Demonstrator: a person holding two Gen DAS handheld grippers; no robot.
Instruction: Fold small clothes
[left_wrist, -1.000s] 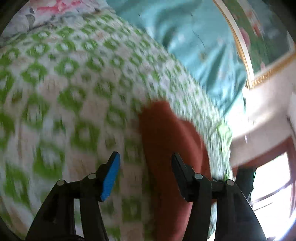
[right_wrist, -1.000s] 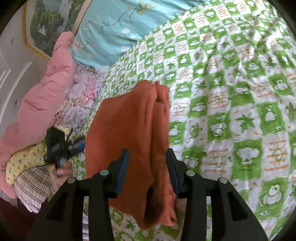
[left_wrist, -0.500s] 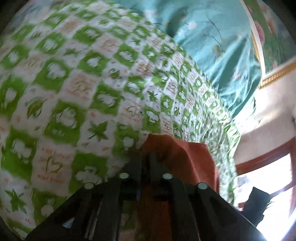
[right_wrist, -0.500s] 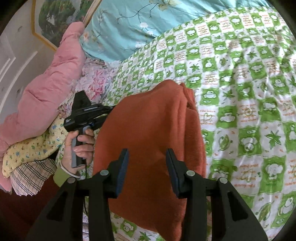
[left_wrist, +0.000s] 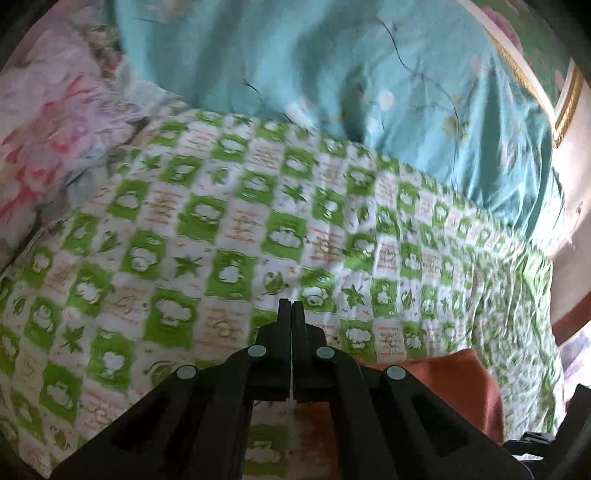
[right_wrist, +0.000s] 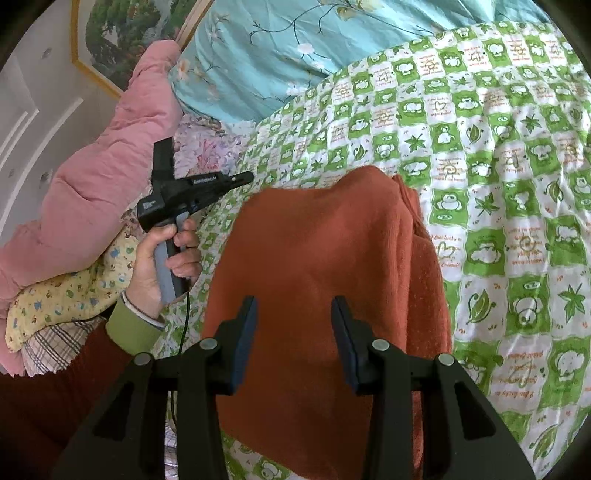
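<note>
An orange knitted garment (right_wrist: 325, 251) lies folded on the green-and-white checked bedsheet (right_wrist: 517, 184), its layered edges along its right side. My right gripper (right_wrist: 293, 301) hovers over the garment's near half, open, with nothing between its blue pads. My left gripper (right_wrist: 242, 179), held in a person's hand (right_wrist: 155, 258), hangs just left of the garment's far corner, shut and empty. In the left wrist view the left gripper (left_wrist: 291, 306) points across the bare sheet (left_wrist: 184, 240), and a corner of the garment (left_wrist: 443, 380) shows low on the right.
A teal flowered quilt (right_wrist: 277, 55) lies along the head of the bed. A pink duvet (right_wrist: 103, 173), floral fabric (right_wrist: 210, 147), and yellow and plaid cloths (right_wrist: 62, 295) are piled to the left. A framed picture (right_wrist: 125, 33) hangs on the wall.
The left gripper's jaws went from open over the garment to shut, and it swung away to the garment's left side and rose. The garment now lies flatter under the right gripper.
</note>
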